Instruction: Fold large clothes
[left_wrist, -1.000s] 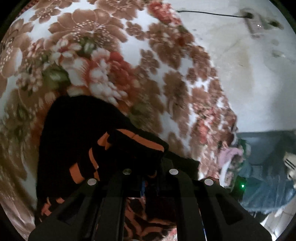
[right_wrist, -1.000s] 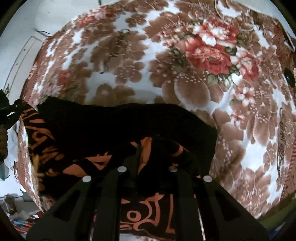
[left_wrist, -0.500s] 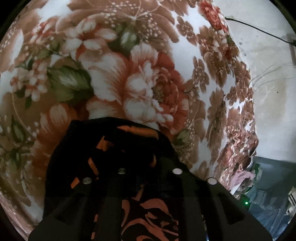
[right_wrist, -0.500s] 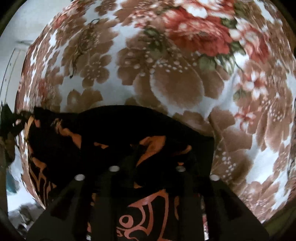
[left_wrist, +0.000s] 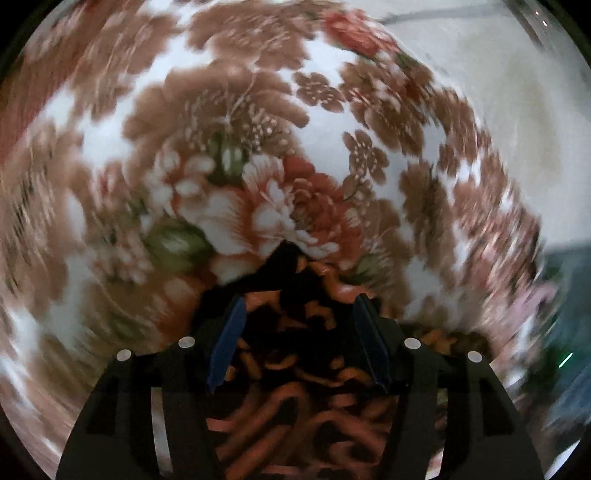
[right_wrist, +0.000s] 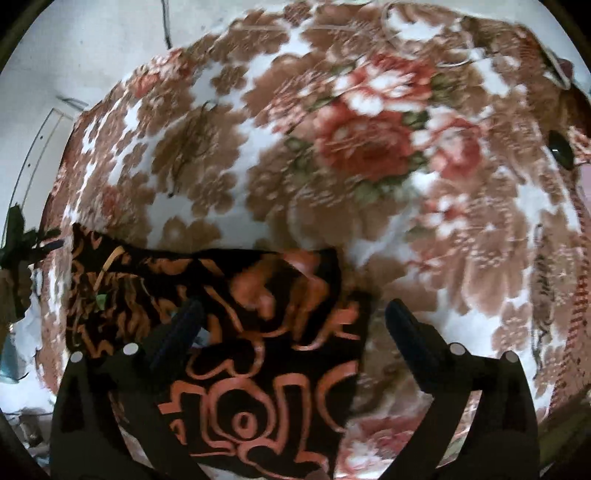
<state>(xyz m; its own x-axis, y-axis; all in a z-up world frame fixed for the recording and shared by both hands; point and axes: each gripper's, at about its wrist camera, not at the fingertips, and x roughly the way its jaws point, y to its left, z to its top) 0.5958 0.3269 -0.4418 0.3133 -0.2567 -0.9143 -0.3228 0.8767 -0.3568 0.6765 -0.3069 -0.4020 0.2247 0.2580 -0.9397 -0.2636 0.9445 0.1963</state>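
A black garment with orange print (right_wrist: 258, 362) lies on a floral blanket (right_wrist: 369, 147). It also shows in the left wrist view (left_wrist: 295, 387), where the blanket (left_wrist: 258, 147) is blurred by motion. My left gripper (left_wrist: 298, 310) is open, its jaws apart over a bunched corner of the garment, holding nothing. My right gripper (right_wrist: 291, 310) is open wide above the garment's right folded edge, holding nothing. The other gripper's fingers (right_wrist: 22, 240) show at the far left beside the garment's far end.
The blanket's edge drops to a pale floor (left_wrist: 517, 147) on the right of the left wrist view. Dark teal cloth (left_wrist: 569, 332) lies beyond that edge. A pale floor (right_wrist: 92, 55) shows at the upper left of the right wrist view.
Both grippers were shut on the garment's edge and have opened and let it go. The folded edge now lies on the blanket. Both cameras have pulled back and are moving.
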